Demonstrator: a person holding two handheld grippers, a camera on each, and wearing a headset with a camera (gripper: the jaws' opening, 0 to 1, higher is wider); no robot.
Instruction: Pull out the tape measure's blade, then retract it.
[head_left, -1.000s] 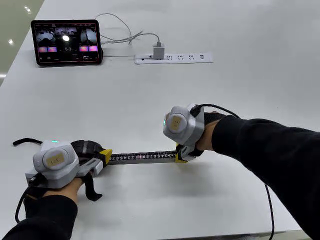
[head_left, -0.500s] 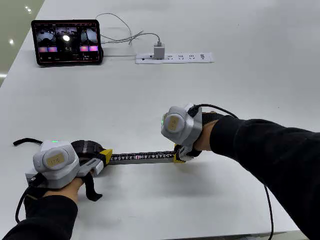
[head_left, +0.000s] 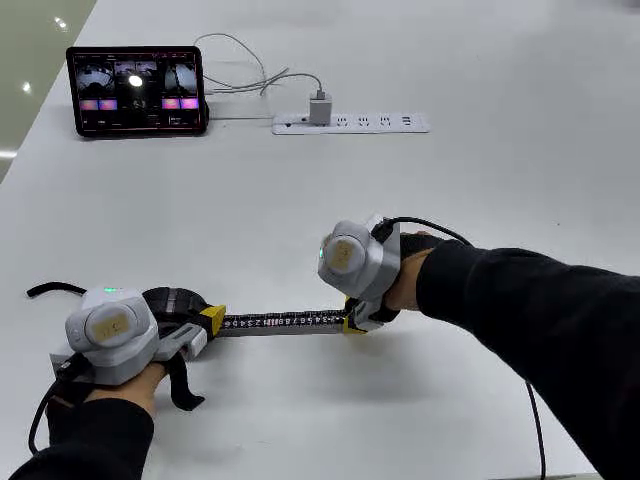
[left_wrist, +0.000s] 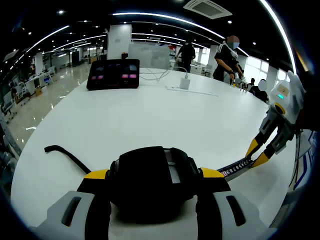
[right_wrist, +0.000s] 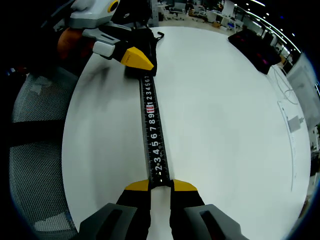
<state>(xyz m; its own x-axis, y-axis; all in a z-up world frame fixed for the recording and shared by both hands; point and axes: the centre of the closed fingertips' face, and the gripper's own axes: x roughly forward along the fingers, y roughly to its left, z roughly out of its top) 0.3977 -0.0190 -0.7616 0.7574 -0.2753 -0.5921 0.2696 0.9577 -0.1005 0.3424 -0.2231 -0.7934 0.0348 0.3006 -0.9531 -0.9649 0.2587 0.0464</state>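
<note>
Low on the smooth white table, at about 8 o'clock in the head view, sits the tape measure's case, a rounded, matte black body with a grey band across its top. The left gripper, grey plastic with yellow wedge tips, has its jaws closed against the case's two flanks, so the case fills the space between them. In the left gripper view it bulges up between the yellow tips.

A flat black wrist strap trails from the case toward 9 o'clock, and another length curls toward 6 o'clock under the hand.

From the case's mouth the blade runs out toward 3 o'clock, a thin, stiff, dark strip printed with white numerals and one red mark, lying along the tabletop. Its free end sits between the yellow tips of the right gripper, whose jaws are pinched together on it. In the right gripper view the blade stretches straight away toward 12 o'clock.

A glossy tablet stands at 11 o'clock, and a long white power strip with a plugged-in charger lies at 12 o'clock, both well apart from the tape.
</note>
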